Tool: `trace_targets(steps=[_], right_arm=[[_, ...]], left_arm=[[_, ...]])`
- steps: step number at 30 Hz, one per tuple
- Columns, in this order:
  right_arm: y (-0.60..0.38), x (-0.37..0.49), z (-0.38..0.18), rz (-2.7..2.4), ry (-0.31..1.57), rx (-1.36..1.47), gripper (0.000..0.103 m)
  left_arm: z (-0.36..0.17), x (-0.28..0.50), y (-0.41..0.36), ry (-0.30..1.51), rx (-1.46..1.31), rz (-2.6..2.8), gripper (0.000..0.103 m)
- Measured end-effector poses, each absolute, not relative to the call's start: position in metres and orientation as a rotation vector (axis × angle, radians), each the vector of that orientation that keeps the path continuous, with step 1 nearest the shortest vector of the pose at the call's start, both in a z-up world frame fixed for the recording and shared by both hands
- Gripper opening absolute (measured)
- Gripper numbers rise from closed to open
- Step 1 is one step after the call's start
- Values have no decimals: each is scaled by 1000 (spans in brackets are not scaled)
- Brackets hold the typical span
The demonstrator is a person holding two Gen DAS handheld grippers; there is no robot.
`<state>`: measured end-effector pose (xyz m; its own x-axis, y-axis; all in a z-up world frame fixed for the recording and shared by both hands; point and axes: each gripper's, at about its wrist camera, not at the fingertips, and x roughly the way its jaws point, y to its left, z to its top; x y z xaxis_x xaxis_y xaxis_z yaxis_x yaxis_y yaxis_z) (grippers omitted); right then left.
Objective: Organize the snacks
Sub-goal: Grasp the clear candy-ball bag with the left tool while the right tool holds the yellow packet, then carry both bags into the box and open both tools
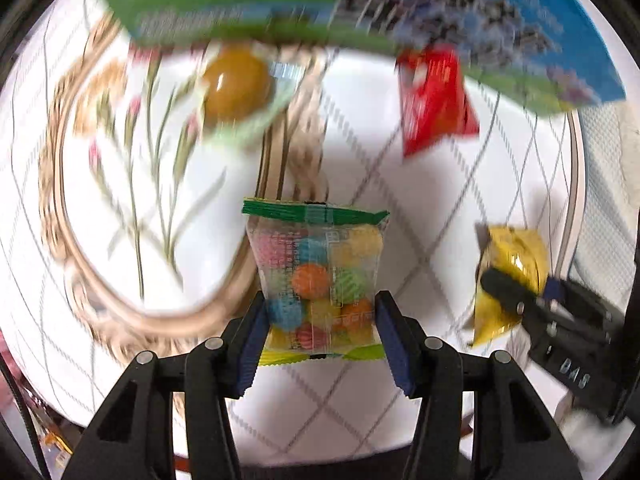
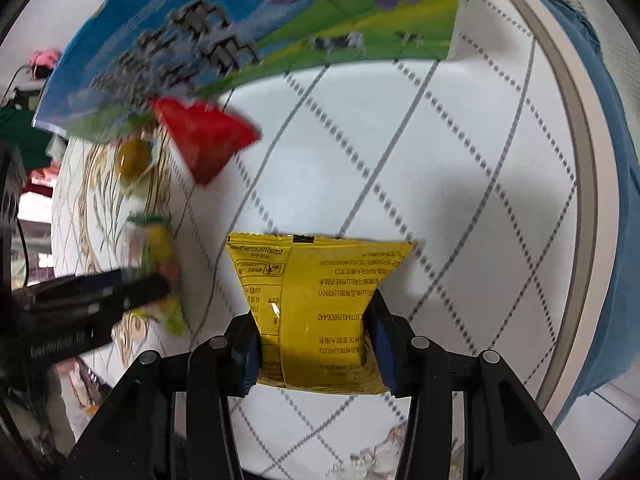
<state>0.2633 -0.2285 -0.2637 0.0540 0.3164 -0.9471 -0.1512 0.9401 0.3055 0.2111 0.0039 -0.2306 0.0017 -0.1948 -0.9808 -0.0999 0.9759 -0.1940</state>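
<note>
A clear bag of colourful round candies (image 1: 316, 264) with a green top seal sits between the blue pads of my left gripper (image 1: 322, 308), which is shut on its lower sides. My right gripper (image 2: 316, 312) is shut on a yellow snack packet (image 2: 320, 276), printed side up. Both point down at the white quilted tablecloth (image 2: 440, 160). In the left wrist view the right gripper (image 1: 516, 300) shows at the right edge with the yellow packet (image 1: 516, 256). In the right wrist view the left gripper (image 2: 152, 288) is blurred at the left with the candy bag (image 2: 160, 240).
A red packet (image 1: 434, 100) and an amber jelly cup (image 1: 236, 84) lie on the cloth farther off. Behind them stands a large box (image 2: 240, 32) printed with flowers and a meadow. The round table's rim (image 2: 576, 160) curves along the right, blue fabric beyond it.
</note>
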Motion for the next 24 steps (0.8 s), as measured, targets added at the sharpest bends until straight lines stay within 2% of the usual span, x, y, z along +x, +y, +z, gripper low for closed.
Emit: trace_targets(steps=[6,8,19,20,21,23,24], right_arm=[[-227,262,-269,348,1484,120,51],[-225,263,-270,342,1486,123,51],[-195,249,-280,311,1485,122,56],[-193,247,-280,310,1483,115,56],[-191,246,-280,310,1478,108,56],[-183,242,-280,311,1469,90,55],[-181,241,-279,312,1464,79,51]], left_arm=[[-260,223,5,1613,-270,-43,52],[-266,226,4,1616,-290,-25,55],[-268,215,2,1636,-282,-29,59],[-268,227,-1,1632,-281,-27,58],[-267,227,3,1626,-270,-18,51],[-258,219,2,1616,-253,-14,48],[-257,217,2,1613,-252,-14,47]])
